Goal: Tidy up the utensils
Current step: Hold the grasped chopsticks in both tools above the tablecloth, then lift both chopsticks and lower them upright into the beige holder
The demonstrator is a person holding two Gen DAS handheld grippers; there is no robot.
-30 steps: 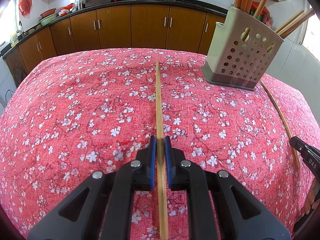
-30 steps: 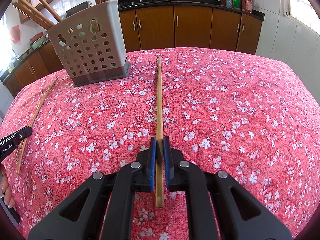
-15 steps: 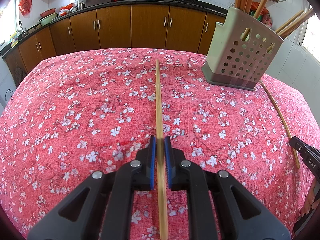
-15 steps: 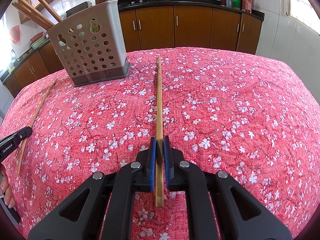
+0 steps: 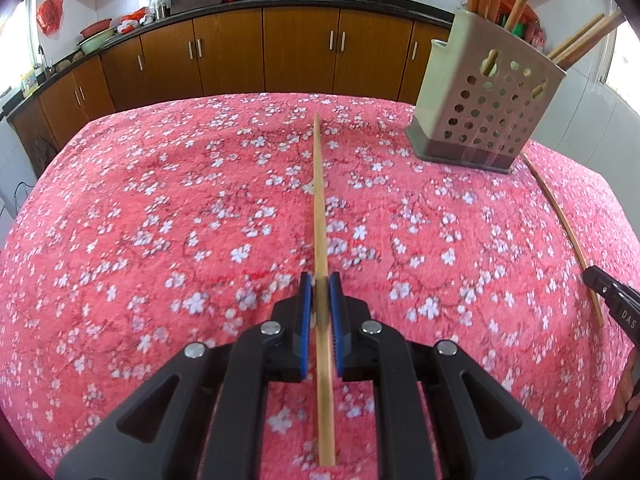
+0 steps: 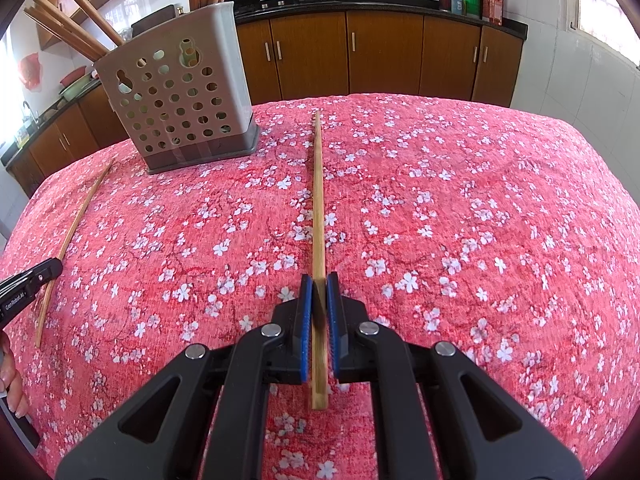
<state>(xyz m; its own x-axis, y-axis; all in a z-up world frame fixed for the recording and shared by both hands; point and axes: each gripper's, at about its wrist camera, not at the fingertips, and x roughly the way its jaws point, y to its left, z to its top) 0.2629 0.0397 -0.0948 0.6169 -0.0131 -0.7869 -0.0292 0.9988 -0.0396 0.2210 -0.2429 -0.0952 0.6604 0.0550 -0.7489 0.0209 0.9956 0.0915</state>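
My left gripper (image 5: pixel 320 280) is shut on a wooden chopstick (image 5: pixel 320 200) that lies along the red floral tablecloth (image 5: pixel 160 220). My right gripper (image 6: pixel 319 280) is shut on another wooden chopstick (image 6: pixel 318 200). Each chopstick points away from its camera, between the blue pads. A grey perforated utensil holder (image 5: pixel 484 108) with several chopsticks in it stands at the back right in the left wrist view and at the back left in the right wrist view (image 6: pixel 176 92). The right gripper's chopstick also shows at the right edge of the left wrist view (image 5: pixel 560 220).
Brown kitchen cabinets (image 5: pixel 300 48) with a black counter and woks run behind the table. The left gripper's tip (image 6: pixel 28 280) shows at the left edge of the right wrist view. The table edge curves off at both sides.
The left wrist view is slightly blurred now and the cloth has shifted a little, so the left gripper has started to move. The right gripper has hardly moved.
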